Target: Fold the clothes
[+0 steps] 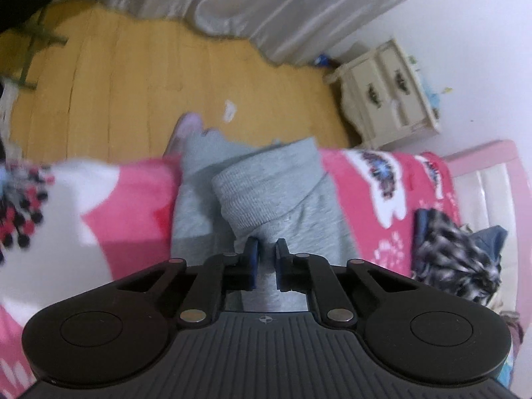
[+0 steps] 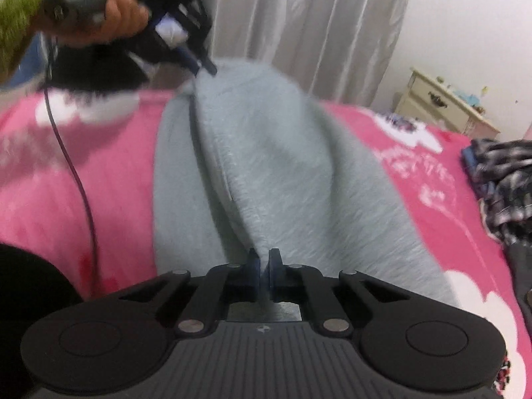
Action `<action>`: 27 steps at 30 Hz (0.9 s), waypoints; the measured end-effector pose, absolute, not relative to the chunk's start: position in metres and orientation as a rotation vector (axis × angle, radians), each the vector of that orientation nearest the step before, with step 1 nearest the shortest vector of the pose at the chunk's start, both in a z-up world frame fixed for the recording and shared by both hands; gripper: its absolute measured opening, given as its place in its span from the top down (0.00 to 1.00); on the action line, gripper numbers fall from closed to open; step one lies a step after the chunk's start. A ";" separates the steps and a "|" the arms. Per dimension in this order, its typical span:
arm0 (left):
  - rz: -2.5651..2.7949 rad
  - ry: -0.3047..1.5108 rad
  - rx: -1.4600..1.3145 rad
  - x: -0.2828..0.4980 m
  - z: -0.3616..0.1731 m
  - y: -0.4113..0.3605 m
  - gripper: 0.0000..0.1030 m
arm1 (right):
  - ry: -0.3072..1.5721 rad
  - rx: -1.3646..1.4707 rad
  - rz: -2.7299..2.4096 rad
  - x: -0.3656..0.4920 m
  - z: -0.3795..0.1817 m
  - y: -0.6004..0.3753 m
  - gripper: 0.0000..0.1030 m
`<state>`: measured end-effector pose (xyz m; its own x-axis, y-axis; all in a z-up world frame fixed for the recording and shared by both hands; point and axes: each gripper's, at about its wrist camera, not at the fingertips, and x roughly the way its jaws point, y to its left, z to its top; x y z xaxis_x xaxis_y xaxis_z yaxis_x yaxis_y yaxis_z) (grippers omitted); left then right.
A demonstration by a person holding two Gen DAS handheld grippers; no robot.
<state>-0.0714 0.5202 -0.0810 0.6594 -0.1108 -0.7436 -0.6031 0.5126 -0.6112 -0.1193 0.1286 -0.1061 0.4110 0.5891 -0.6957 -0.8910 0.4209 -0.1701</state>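
Bed with pink patterned fleece blanket [image 2: 99, 183] carries the pale grey knitted sweatshirt [image 2: 282, 173], lying lengthwise mid-bed. Left hand-held gripper [image 1: 265, 249] and right hand-held gripper [image 2: 262, 257] each pinch its fabric, jaws closed (presumably to lift both ends for folding).

- The sweatpants [image 2: 266, 173] lie on the blanket [image 2: 83, 183] that covers the bed, one end hanging over the bed's edge toward the floor [image 1: 133, 83].
- The left claw [image 2: 204, 66] pinches the far end of the sweatpants, the right claw [image 2: 262, 266] the near end.
- A heap of clothes [image 2: 505, 186] lies on the blanket, right of the sweatpants.
- A nightstand [image 1: 385, 93] stands on the floor beside the bed, against the wall, right of the curtain [image 1: 249, 3].
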 end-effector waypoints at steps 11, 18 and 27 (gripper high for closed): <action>0.359 0.885 -0.841 -0.070 -0.081 0.520 0.93 | 0.613 -0.639 1.113 -0.146 -0.104 0.146 0.95; 0.380 0.921 -0.762 -0.071 -0.088 0.517 0.93 | 0.631 -0.656 1.138 -0.153 -0.112 0.149 0.94; 0.400 0.952 -0.603 -0.071 -0.104 0.506 0.90 | 0.721 -0.619 1.125 -0.146 -0.131 0.154 0.93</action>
<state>-0.0706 0.5065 -0.1043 0.5273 0.0568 -0.8478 -0.5659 0.7678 -0.3005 -0.1459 0.1544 -0.1314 0.2576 0.5748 -0.7767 -0.9458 0.3144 -0.0810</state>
